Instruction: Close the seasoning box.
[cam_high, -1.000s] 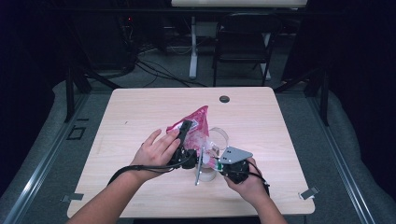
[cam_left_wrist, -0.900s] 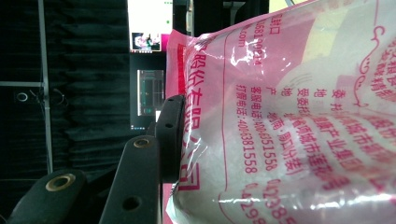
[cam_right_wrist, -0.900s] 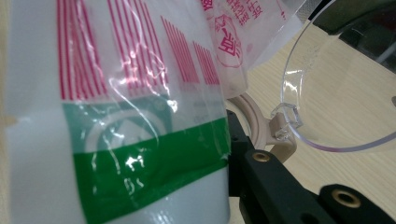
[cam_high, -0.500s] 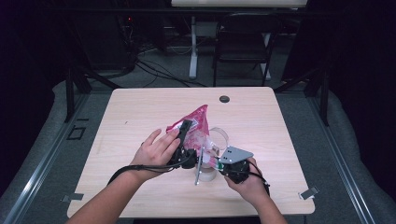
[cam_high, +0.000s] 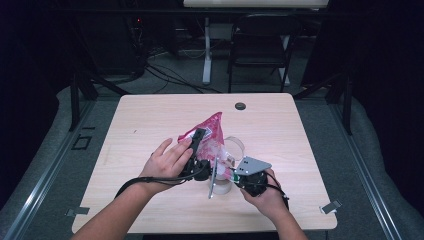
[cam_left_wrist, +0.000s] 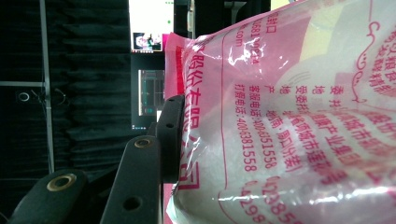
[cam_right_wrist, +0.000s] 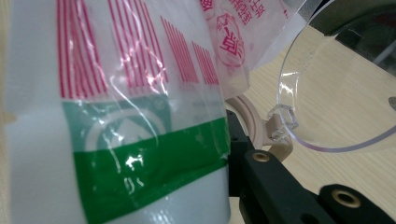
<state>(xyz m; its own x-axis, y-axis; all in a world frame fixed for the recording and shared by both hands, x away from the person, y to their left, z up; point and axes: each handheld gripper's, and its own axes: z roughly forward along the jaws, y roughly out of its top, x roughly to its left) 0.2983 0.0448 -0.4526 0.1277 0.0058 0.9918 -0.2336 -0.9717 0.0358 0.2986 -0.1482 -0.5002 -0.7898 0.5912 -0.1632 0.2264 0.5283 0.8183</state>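
Observation:
A pink printed plastic bag (cam_high: 212, 132) with white contents is held up, tilted, over the middle of the table. My left gripper (cam_high: 199, 137) is shut on the bag's upper edge; in the left gripper view one black jaw presses into the bag (cam_left_wrist: 289, 121). My right gripper (cam_high: 236, 175) comes in from the right, shut on the bag's white-and-green lower part (cam_right_wrist: 140, 140), which lies against its one visible jaw. Under the bag stands a clear jar (cam_high: 221, 187) whose round clear lid (cam_high: 235, 146) (cam_right_wrist: 336, 93) is flipped open on a beige hinge.
A small dark round disc (cam_high: 240, 106) lies near the far edge of the wooden table (cam_high: 150, 120). A chair (cam_high: 260, 47) and cables stand on the floor beyond it. Both forearms enter from the table's near edge.

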